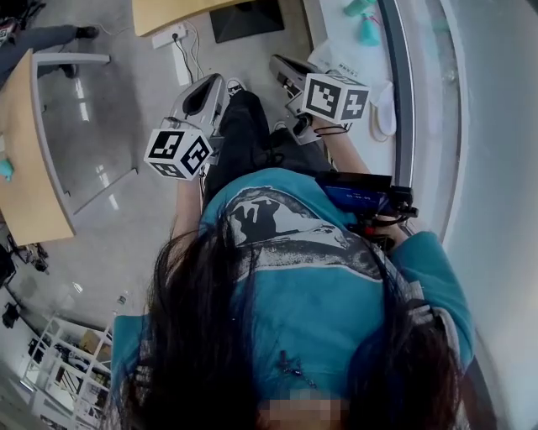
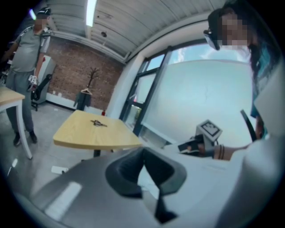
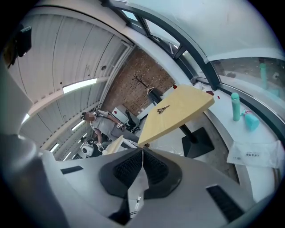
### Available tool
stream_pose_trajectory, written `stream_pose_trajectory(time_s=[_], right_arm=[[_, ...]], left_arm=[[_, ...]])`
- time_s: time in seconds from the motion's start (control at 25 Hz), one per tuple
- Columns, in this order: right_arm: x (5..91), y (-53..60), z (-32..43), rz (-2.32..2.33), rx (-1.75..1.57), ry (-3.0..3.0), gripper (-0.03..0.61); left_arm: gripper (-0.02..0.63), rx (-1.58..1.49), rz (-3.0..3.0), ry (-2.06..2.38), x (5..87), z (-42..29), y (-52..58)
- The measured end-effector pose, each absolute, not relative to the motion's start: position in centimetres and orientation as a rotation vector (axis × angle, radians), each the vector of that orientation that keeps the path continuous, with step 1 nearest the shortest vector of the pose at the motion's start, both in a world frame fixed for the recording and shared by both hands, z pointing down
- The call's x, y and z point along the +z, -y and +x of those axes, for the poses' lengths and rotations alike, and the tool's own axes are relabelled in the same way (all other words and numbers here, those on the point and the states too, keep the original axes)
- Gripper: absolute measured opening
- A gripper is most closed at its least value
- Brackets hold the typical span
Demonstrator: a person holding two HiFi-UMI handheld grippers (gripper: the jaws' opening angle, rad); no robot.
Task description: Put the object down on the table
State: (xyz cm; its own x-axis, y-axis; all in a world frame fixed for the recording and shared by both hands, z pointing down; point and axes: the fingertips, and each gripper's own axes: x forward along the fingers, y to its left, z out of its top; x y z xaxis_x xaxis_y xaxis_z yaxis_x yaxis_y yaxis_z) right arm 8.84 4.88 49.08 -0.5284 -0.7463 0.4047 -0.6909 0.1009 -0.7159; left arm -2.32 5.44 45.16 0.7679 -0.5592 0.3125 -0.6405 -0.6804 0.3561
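Object [image 3: 163,108] well beyond right gripper [image 3: 143,149] (tabletop [image 3: 187,104])

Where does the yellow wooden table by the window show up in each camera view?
Head view: yellow table at the top edge, left of centre, mostly cut off.
Left gripper view: yellow table left of centre.
Right gripper view: yellow table right of centre, tilted.
Shared landmark: the dark window frame beside it.
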Motion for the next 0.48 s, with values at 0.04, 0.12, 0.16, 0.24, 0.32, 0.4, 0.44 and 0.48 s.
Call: stream_pose_trajectory(time_s=[0.04, 0.12, 0.16, 0.24, 0.32, 0.4, 0.44, 0.48], right_arm=[[49.1, -5.0, 8.7, -1.495, -1.434, -2.287, 0.018], [49.2, -5.2, 8.3, -1.484, -1.437, -2.299, 0.018], [49.3, -5.3, 8.1, -1.473, -1.437, -2.305, 0.018], [49.6, -5.6, 7.8, -1.456, -1.447, -2.311, 0.018], [49.8, -5.8, 7.6, -1.450, -1.455, -2.323, 0.018], [50.1, -6.1, 7.3, -1.434, -1.458, -2.337, 0.018], [50.2, -6.3, 7.2, -1.428, -1.457, -2.340, 0.018], [50.2, -6.4, 7.2, -1.425, -1.455, -2.341, 0.018]], left_arm=[[0.002, 0.255, 2.504, 0.913, 45.2, -2.5, -5.8], [0.002, 0.268, 2.498, 0.926, 45.3, -2.8, -6.4], [0.002, 0.274, 2.500, 0.932, 45.4, -2.9, -6.6], [0.002, 0.282, 2.505, 0.939, 45.5, -3.0, -7.1], [0.002, 0.281, 2.503, 0.945, 45.6, -3.1, -7.4], [0.002, 0.279, 2.497, 0.951, 45.9, -3.2, -7.7], [0.002, 0.280, 2.497, 0.952, 46.0, -3.2, -7.9], [0.003, 0.282, 2.498, 0.953, 46.0, -3.2, -8.1]])
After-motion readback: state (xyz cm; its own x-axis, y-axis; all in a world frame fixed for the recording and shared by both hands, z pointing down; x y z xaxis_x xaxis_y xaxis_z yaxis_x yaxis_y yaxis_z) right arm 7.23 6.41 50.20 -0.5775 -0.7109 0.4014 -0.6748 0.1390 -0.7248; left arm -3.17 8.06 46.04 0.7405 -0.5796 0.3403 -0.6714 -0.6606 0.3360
